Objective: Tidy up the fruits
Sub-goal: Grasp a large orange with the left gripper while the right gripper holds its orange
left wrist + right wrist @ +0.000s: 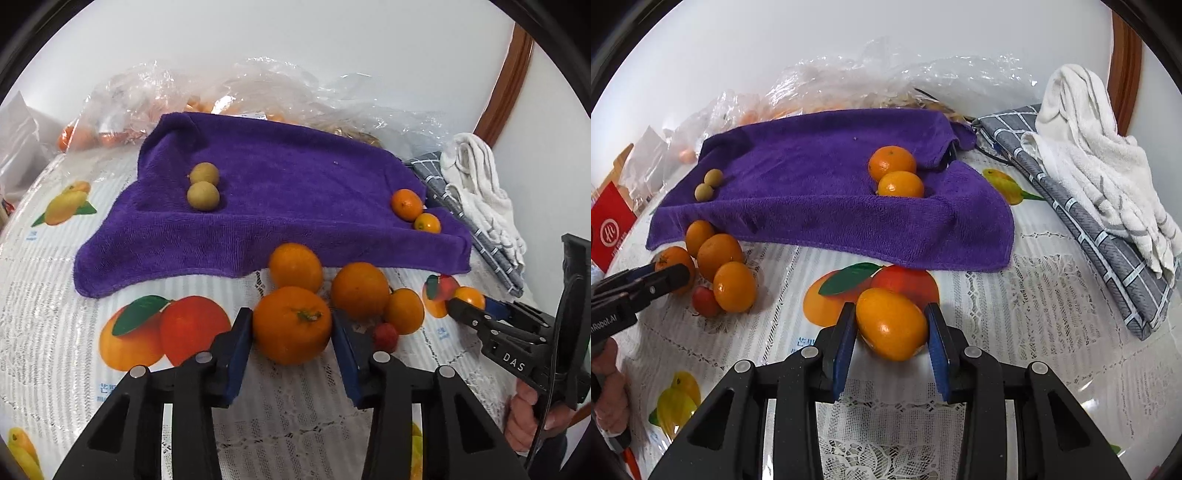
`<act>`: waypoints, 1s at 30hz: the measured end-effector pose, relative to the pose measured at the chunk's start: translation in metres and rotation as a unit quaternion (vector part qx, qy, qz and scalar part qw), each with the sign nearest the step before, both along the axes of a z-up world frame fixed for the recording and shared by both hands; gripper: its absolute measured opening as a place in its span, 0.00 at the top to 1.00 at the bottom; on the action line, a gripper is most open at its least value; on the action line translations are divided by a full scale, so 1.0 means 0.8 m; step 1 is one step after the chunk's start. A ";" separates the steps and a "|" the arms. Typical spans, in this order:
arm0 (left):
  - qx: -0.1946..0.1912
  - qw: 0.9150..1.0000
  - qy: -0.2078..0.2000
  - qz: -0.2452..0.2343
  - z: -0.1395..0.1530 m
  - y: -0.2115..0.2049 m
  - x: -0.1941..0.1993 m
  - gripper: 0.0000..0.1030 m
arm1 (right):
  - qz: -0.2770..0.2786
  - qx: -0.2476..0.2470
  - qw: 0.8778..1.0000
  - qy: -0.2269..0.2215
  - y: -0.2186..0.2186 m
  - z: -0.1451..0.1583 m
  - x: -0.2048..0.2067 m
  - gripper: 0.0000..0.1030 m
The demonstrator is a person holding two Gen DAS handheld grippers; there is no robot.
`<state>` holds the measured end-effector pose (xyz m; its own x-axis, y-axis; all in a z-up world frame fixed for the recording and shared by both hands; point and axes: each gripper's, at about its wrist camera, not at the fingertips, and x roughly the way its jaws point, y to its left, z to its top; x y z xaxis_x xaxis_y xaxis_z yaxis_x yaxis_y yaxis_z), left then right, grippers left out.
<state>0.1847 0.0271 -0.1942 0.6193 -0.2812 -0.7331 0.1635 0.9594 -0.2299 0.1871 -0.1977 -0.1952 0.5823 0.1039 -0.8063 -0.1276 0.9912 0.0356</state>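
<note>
Between left gripper (pixel 291 325) jaws: tangerine (pixel 291 325), flanked closely; right gripper (pixel 891 325) clamps kumquat (pixel 891 323).

The towel (pixel 280 184) is purple. The oranges (pixel 291 325) are orange. The tablecloth (pixel 55 295) is white with fruit pictures. The folded cloth (pixel 1082 221) at 3 o'clock is grey with white checks.

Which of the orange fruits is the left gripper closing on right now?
The left gripper brackets the mandarin with the green stem scar, frontmost of the loose cluster on the tablecloth; the other oranges sit behind it, outside the fingers.
</note>
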 end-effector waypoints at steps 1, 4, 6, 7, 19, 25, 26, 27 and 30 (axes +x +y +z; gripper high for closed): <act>-0.001 1.000 -0.002 0.000 0.000 -0.001 0.000 0.61 | 0.000 -0.002 1.000 -0.002 0.001 0.000 -0.001 0.64; -0.010 1.000 -0.009 0.006 0.001 0.004 -0.004 0.61 | -0.001 0.003 1.000 -0.006 -0.002 0.000 -0.002 0.64; -0.016 1.000 -0.017 0.011 0.004 0.007 -0.007 0.61 | -0.008 0.011 1.000 -0.010 -0.007 0.001 -0.002 0.64; -0.018 1.000 -0.021 0.012 0.006 0.008 -0.008 0.61 | -0.012 0.014 1.000 -0.012 -0.010 0.002 -0.003 0.64; -0.042 0.996 -0.074 0.018 0.026 0.015 -0.019 0.61 | -0.027 0.016 0.999 -0.045 -0.014 0.014 -0.013 0.64; -0.046 0.995 -0.084 0.035 0.029 0.022 -0.020 0.61 | -0.038 0.026 0.998 -0.050 -0.020 0.015 -0.016 0.64; -0.048 0.994 -0.085 0.038 0.030 0.024 -0.020 0.61 | -0.037 0.024 0.998 -0.051 -0.019 0.015 -0.016 0.64; -0.049 0.994 -0.087 0.041 0.030 0.025 -0.020 0.61 | -0.036 0.021 0.998 -0.052 -0.018 0.015 -0.016 0.64; -0.052 0.993 -0.092 0.052 0.031 0.030 -0.021 0.61 | -0.031 0.013 0.998 -0.056 -0.014 0.016 -0.018 0.64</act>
